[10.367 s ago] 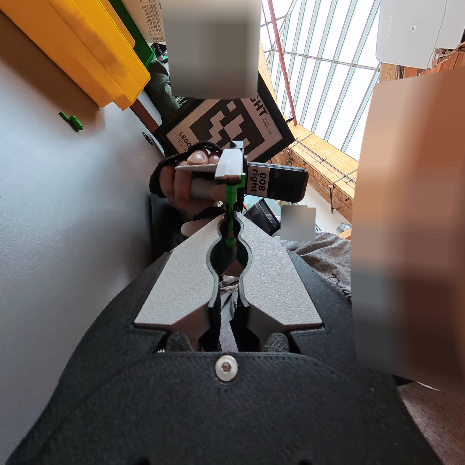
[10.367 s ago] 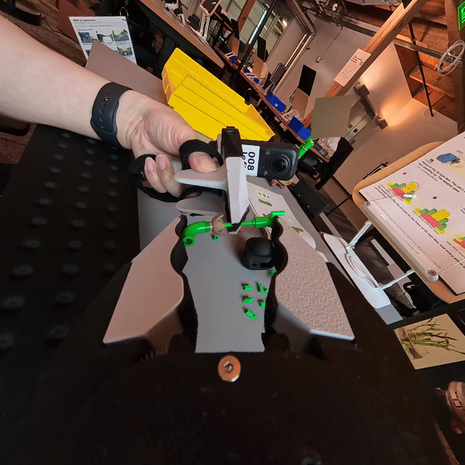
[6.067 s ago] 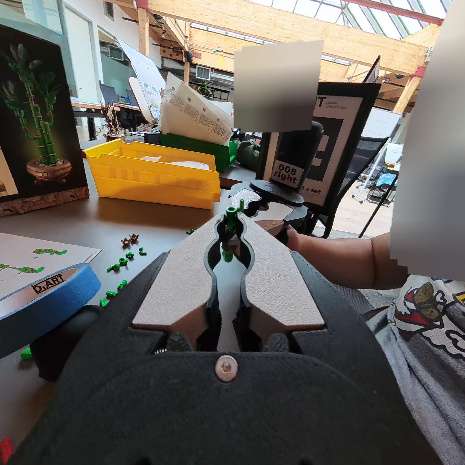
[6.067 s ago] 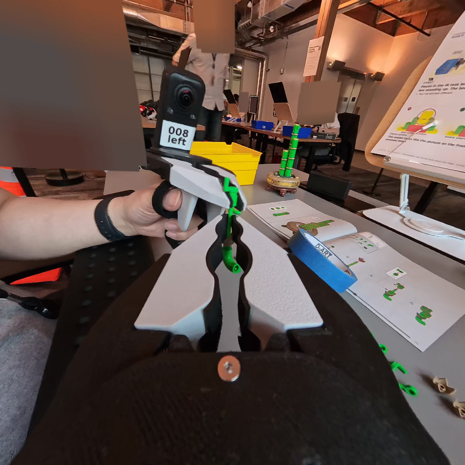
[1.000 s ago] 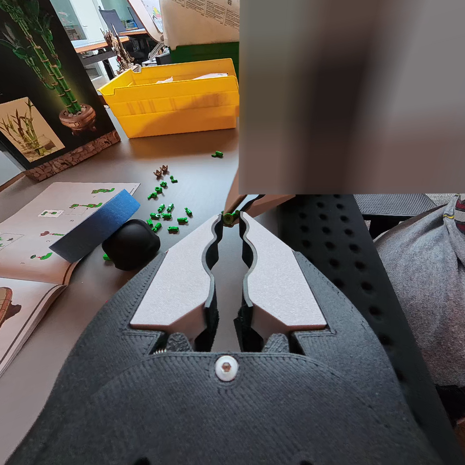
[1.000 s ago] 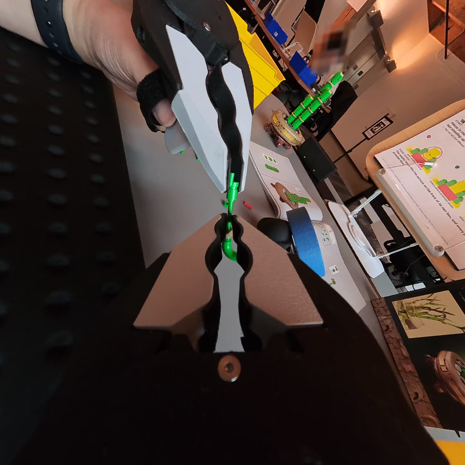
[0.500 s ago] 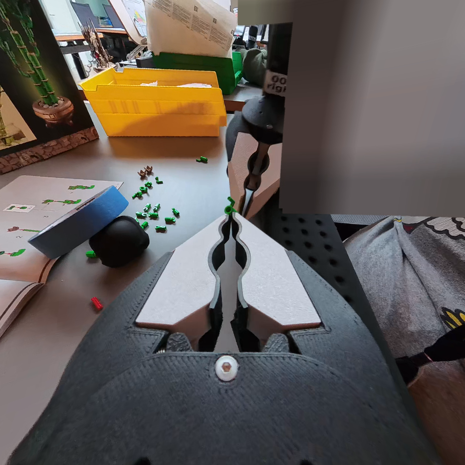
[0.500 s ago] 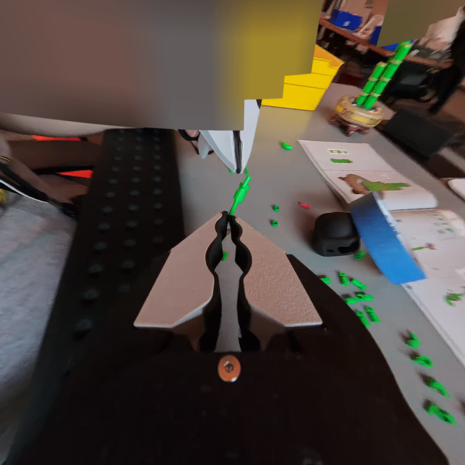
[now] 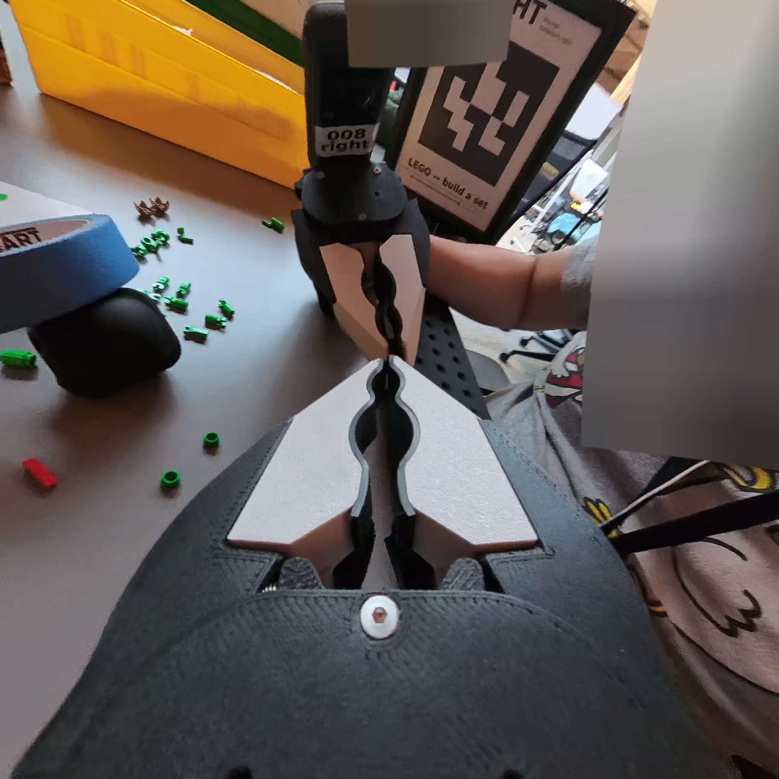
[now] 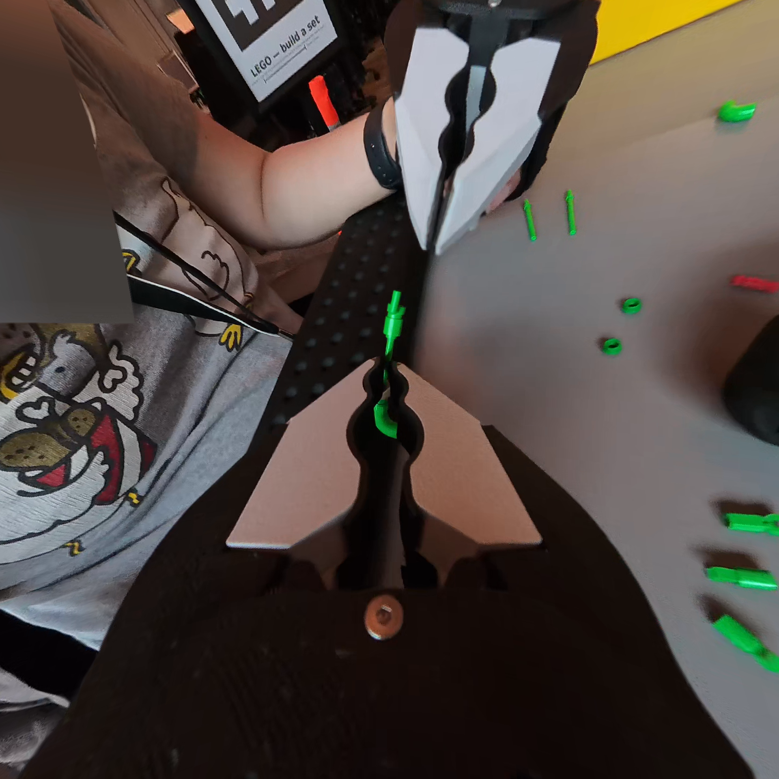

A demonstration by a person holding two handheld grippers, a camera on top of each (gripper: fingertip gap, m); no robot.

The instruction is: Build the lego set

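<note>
My right gripper [image 10: 388, 366] is shut on a thin green stem piece [image 10: 393, 320]. The stem's straight end sticks out past the tips, and its curved elbow end sits in the hollow between the fingers. My left gripper [image 9: 385, 361] is shut with nothing visible in it. In the right wrist view the left gripper [image 10: 431, 246] hangs above the stem's tip with a clear gap. In the left wrist view the right gripper [image 9: 394, 343] points tip to tip at my left one, and the stem is hidden there.
Loose green pieces [image 9: 196, 333], two green rings [image 9: 210, 439] and a red piece [image 9: 39, 472] lie on the grey table. To the left are a blue tape roll [image 9: 63, 257] on a black lump [image 9: 105, 343], with a yellow bin [image 9: 168, 80] and a framed sign [image 9: 484, 105] behind. A black perforated strip [image 10: 350, 295] edges the table. Some 5 cm of space lies between my two pairs of fingers.
My left gripper has come off the stem's end and drawn back. The right gripper now holds the stem alone. Both views have swung toward the table edge.
</note>
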